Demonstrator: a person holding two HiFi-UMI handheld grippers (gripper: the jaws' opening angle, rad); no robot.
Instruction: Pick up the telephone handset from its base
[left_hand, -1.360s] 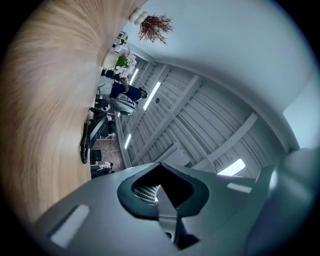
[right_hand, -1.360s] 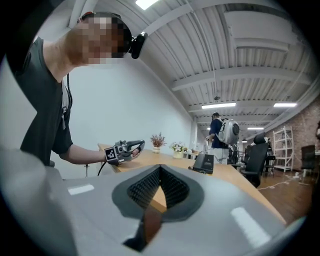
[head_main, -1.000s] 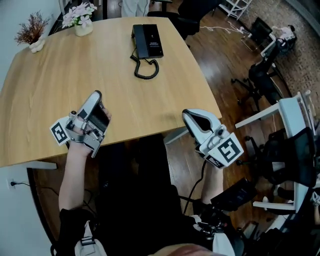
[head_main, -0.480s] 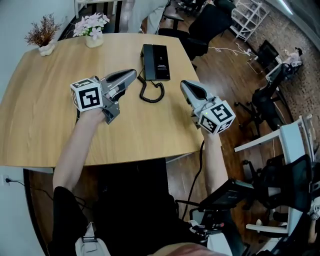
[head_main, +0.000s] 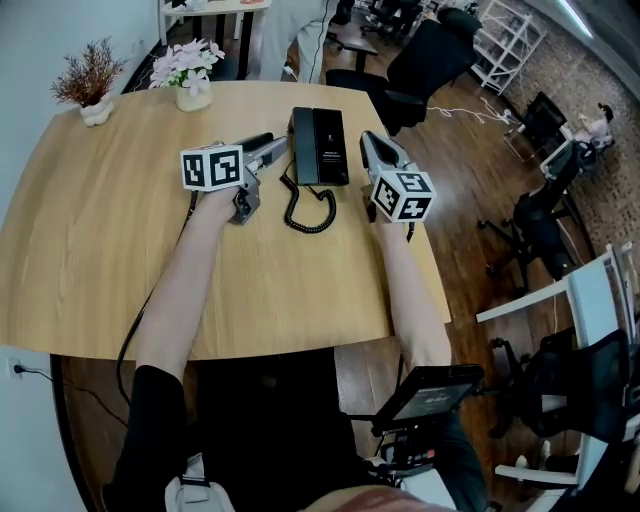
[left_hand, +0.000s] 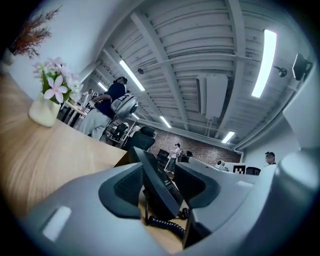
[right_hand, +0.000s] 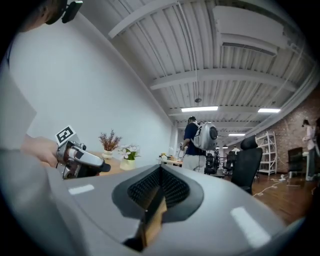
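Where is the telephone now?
In the head view, the telephone lies near the far edge of the table, between the left tool and the right tool.

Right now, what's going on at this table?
A person holds a two-jaw gripper in each hand over a wooden table, one on either side of a black telephone. The left gripper, whose jaws have just been opening and hold nothing, points at the phone from its left. The right gripper, jaws shut, hovers at its right. The handset lies on its base, not yet gripped.
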